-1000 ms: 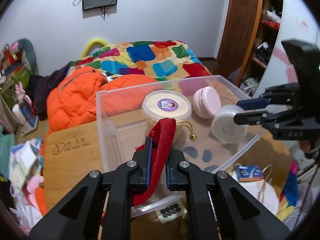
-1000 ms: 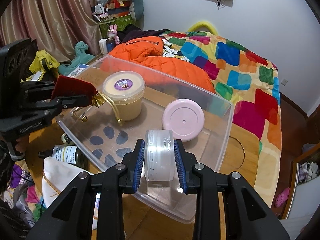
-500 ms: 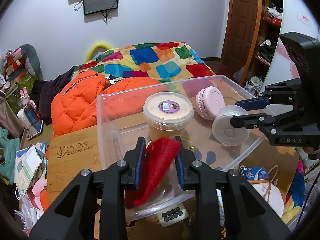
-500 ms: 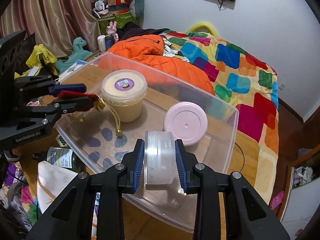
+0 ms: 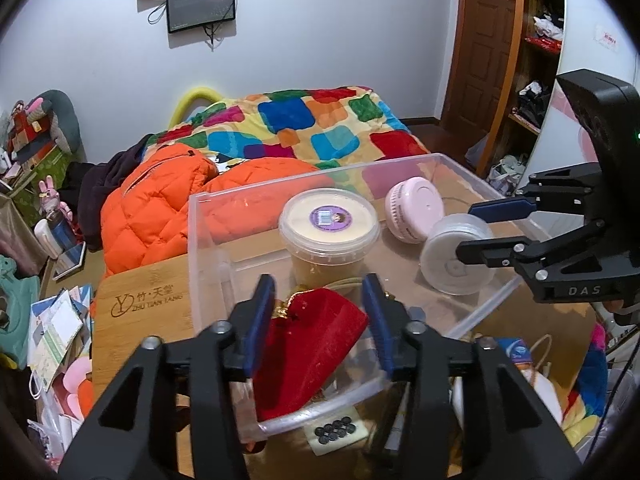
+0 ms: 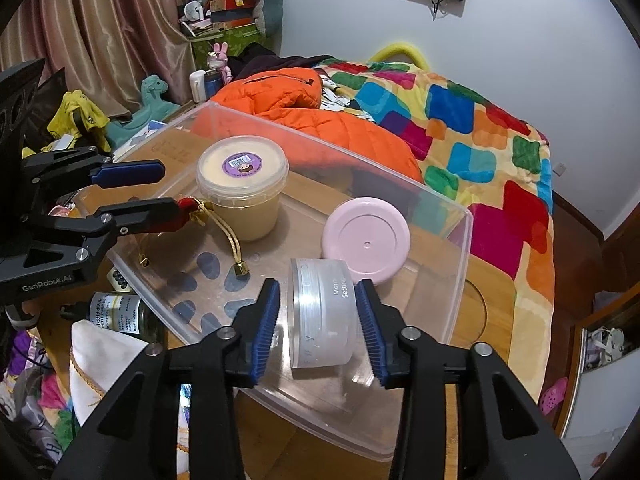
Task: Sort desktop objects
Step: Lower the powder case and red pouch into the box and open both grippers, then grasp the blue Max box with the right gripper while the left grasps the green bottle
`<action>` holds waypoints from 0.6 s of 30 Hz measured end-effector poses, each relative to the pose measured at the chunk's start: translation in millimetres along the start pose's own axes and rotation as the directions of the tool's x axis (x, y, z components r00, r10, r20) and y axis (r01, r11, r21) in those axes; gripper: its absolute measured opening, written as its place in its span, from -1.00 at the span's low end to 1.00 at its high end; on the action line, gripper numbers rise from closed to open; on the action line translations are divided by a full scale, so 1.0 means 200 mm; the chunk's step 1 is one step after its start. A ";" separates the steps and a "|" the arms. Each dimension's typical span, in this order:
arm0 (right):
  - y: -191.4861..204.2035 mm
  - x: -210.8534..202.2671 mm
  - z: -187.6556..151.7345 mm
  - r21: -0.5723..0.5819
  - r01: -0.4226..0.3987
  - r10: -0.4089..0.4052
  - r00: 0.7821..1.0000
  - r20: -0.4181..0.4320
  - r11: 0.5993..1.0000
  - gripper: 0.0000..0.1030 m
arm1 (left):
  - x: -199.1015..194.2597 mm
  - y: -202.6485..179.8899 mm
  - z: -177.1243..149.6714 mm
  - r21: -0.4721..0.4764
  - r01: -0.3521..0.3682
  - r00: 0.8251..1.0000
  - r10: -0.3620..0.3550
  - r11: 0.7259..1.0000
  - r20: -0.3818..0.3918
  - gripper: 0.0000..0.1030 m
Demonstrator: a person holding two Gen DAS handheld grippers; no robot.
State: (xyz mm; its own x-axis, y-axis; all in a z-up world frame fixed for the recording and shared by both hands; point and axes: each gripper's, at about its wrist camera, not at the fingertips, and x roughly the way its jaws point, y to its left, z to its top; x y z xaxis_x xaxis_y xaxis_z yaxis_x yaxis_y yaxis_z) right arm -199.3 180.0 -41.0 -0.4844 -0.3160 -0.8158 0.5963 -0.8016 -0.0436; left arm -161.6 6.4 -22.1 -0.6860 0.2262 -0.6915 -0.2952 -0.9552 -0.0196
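Note:
A clear plastic bin (image 5: 208, 240) (image 6: 460, 248) sits on a wooden table. Inside stand a cream tub with a purple label (image 5: 328, 232) (image 6: 242, 188) and a pink round case (image 5: 414, 210) (image 6: 366, 240). My left gripper (image 5: 318, 316) (image 6: 148, 188) is open, with a red velvet pouch (image 5: 312, 348) lying loose between its fingers in the bin; its gold cord (image 6: 228, 236) trails on the bin floor. My right gripper (image 6: 318, 320) (image 5: 488, 228) is open around a frosted round jar (image 6: 322, 312) (image 5: 456, 260), which rests on edge in the bin.
A bed with a colourful quilt (image 5: 312, 128) and an orange jacket (image 5: 160, 200) lies behind the table. A small bottle (image 6: 116, 312), a white cloth bag (image 6: 104, 364) and a sheet of black dots (image 5: 336, 430) lie by the bin's near side. Clutter fills the left.
My left gripper opened and let go of the red pouch, which dropped into the bin. My right gripper opened and released the frosted jar inside the bin.

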 end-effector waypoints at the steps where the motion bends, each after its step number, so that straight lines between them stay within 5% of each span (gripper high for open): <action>1: 0.00 0.00 0.00 -0.003 0.003 -0.003 1.000 0.002 1.000 -0.14 | -0.01 -0.01 0.00 0.004 -0.007 1.000 0.007 1.000 0.005 0.18; 3: 0.01 -0.02 -0.01 -0.014 0.015 -0.015 1.000 0.014 1.000 0.05 | -0.03 -0.02 0.00 0.017 -0.024 1.000 0.023 1.000 0.018 0.32; 8: 0.06 -0.08 -0.02 -0.044 0.053 -0.051 0.997 0.049 0.998 0.18 | -0.05 -0.03 0.00 0.020 -0.042 0.999 0.042 0.999 0.017 0.36; 12: 0.06 -0.12 -0.03 -0.034 0.067 -0.065 0.995 0.075 0.997 0.55 | -0.08 -0.02 0.00 0.001 -0.052 0.998 0.052 0.999 0.031 0.69; 18: 0.06 -0.20 -0.06 0.002 0.084 -0.084 0.992 0.094 0.996 0.64 | -0.14 -0.02 -0.01 -0.006 -0.108 0.992 0.108 0.994 0.059 0.86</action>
State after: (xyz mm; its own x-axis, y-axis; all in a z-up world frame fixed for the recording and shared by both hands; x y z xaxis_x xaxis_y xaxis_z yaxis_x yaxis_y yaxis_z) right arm -164.4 188.4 -17.0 -0.5903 -0.2940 -0.7517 0.5525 -0.8261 -0.1108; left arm -139.0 3.7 -3.9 -0.7517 0.1328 -0.6459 -0.2155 -0.9752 0.0503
